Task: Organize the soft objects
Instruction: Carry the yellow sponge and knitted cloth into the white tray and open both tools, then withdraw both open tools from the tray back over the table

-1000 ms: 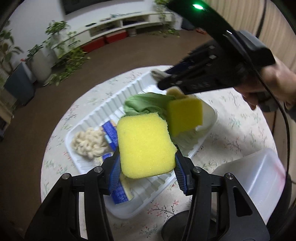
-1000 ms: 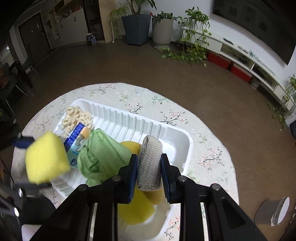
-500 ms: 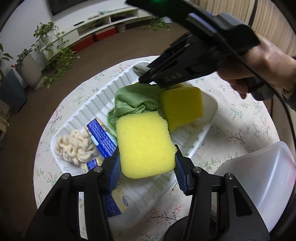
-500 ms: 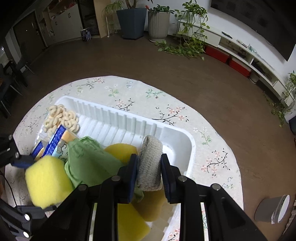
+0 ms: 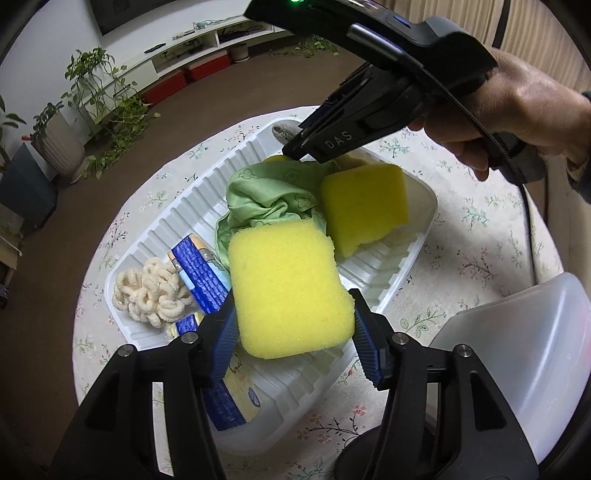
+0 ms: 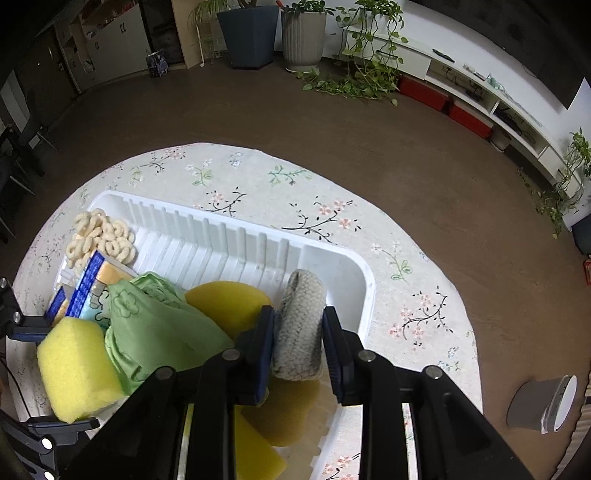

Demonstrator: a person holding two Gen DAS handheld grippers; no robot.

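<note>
My left gripper (image 5: 291,328) is shut on a yellow sponge (image 5: 286,286) and holds it above the near side of the white ribbed tray (image 5: 384,273). The sponge also shows in the right wrist view (image 6: 74,369). My right gripper (image 6: 298,343) is shut on a grey knitted roll (image 6: 301,325) above the tray's right end (image 6: 354,273). In the tray lie a green cloth (image 5: 273,195), a second yellow sponge (image 5: 364,206), a darker yellow round sponge (image 6: 229,302), cream knitted rings (image 5: 151,295) and blue packets (image 5: 201,273).
The tray sits on a round table with a floral cloth (image 6: 406,266). A translucent plastic container (image 5: 517,354) stands at the table's near right. Beyond the table are brown floor, potted plants (image 6: 306,33) and a low white shelf (image 6: 480,88).
Both grippers have drawn back a little from the tray while still holding their objects. The tray's contents now show more fully in both views.
</note>
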